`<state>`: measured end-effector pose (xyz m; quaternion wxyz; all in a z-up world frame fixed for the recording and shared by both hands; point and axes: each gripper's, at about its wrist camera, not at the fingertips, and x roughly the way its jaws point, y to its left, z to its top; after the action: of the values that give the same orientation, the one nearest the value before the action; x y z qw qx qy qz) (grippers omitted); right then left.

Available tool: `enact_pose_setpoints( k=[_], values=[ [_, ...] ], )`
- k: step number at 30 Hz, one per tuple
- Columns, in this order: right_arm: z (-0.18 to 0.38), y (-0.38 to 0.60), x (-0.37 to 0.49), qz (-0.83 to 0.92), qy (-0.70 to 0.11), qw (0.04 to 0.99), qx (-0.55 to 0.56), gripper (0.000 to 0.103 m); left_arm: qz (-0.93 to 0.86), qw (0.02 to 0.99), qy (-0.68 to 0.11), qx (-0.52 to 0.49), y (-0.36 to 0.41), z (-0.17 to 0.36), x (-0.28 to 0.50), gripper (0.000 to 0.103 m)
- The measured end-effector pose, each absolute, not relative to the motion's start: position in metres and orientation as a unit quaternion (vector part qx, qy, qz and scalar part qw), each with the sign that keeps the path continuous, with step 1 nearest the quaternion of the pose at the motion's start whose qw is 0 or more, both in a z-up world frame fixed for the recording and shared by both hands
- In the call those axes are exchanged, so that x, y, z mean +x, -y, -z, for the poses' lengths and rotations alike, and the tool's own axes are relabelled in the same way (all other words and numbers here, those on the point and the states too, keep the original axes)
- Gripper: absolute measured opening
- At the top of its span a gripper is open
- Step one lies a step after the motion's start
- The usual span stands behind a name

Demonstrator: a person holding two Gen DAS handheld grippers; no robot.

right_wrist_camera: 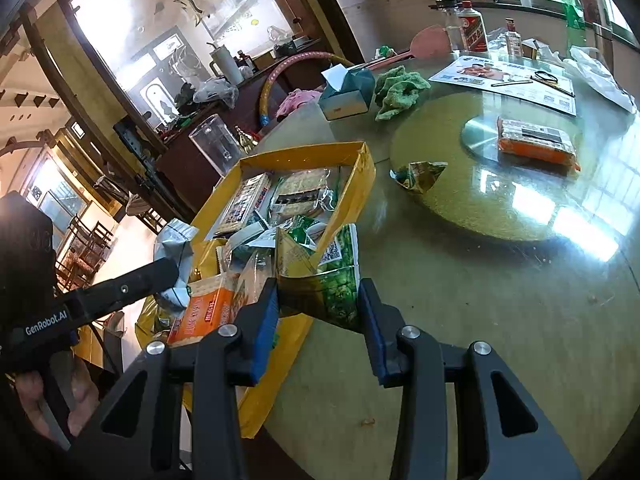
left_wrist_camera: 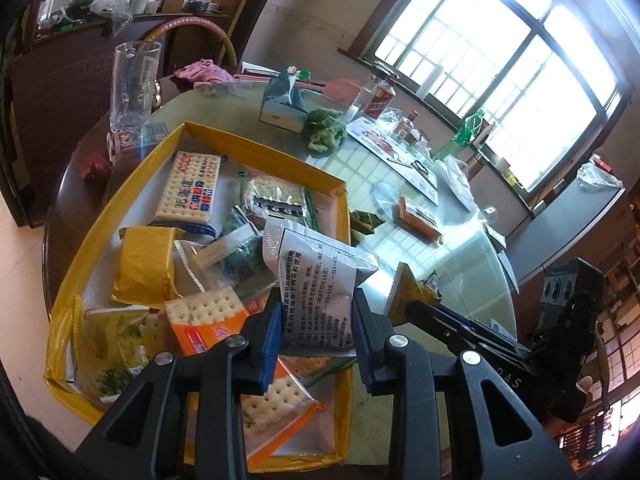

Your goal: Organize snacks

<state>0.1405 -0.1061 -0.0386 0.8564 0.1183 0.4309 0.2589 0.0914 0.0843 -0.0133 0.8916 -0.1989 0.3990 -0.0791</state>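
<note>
The left gripper point(left_wrist_camera: 316, 320) is clamped on a white printed sachet point(left_wrist_camera: 320, 280), hanging over the yellow box point(left_wrist_camera: 192, 128) near its right wall. The right gripper point(right_wrist_camera: 318, 312) pinches a green crinkled snack bag point(right_wrist_camera: 336, 276) just outside that wall, its long axis upright; both need dropping into the box.
</note>
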Motion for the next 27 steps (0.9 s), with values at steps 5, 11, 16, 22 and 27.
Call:
enact_pose_setpoints(
  k=[5,11,16,22,27],
  values=[
    [0.036,0.102,0.143,-0.264,-0.428,0.857,0.115,0.041,0.067,0.895,-0.393,-0.200,-0.099,0.009,0.097,0.032],
    [0.035,0.087,0.156,-0.284,-0.432,0.849,0.110,0.041,0.046,0.900,-0.385,-0.200,-0.120,0.001,0.110,0.032],
    [0.034,0.069,0.183,-0.295,-0.439,0.841,0.109,0.041,0.034,0.896,-0.397,-0.196,-0.139,0.002,0.143,0.032],
    [0.042,0.040,0.227,-0.291,-0.460,0.833,0.104,0.041,0.017,0.877,-0.443,-0.183,-0.154,0.029,0.194,0.032],
    [0.059,0.010,0.249,-0.278,-0.480,0.829,0.069,0.041,-0.004,0.869,-0.469,-0.155,-0.153,0.051,0.214,0.032]
  ],
)
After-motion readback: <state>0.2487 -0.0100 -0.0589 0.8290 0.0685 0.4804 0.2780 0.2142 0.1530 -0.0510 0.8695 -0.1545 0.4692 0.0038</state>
